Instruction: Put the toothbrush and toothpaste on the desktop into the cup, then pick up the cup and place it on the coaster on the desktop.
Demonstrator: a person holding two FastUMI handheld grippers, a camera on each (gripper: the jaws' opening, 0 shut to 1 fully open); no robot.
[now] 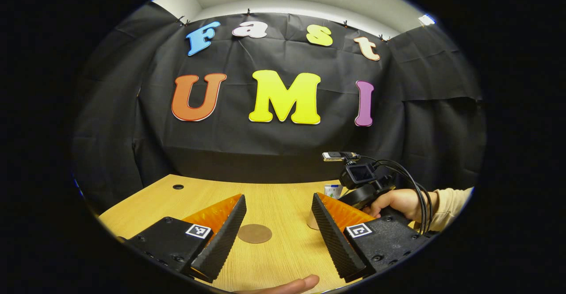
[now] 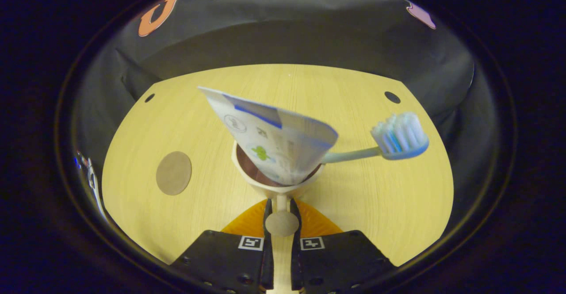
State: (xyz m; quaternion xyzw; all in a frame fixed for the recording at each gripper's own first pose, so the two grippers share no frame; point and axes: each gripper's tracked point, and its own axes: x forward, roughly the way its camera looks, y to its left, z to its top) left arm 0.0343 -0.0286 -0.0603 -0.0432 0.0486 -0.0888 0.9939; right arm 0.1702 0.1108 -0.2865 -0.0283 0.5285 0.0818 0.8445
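Setting: a pale wood-grain desktop [image 2: 380,196] with round cable holes near its far corners, backed by the booth's black cloth wall [image 1: 283,143].

Item 1, right gripper [image 2: 281,216]. Nearest in the right gripper view. Fingers pressed close on the cup's handle, which stands between them with a round knob at the pinch. Judged purpose: a firm hold on the handle for carrying the loaded cup.

Item 2, cream plastic cup with a dark brown inside [image 2: 265,183]. Directly ahead of the right gripper, seen from above; whether its base rests on the desktop or is lifted clear cannot be told.

Item 3, white toothpaste tube with blue edging and a small green print [image 2: 274,141]. Stands narrow end down in the cup, flat crimped end fanning up and left. Already loaded.

Item 4, pale blue toothbrush with white and blue bristles [image 2: 400,137]. Handle in the cup behind the tube, head leaning out to the right, over the rim. Already loaded.

Item 5, round flat brown coaster [image 2: 173,173]. Lies bare on the desktop, left of the cup and apart from it. Judged destination for the remaining step.

Item 6, left gripper [image 1: 278,225]. Fingers spread wide, holding nothing, hovering low over the desktop. The coaster lies beyond the gap between them.
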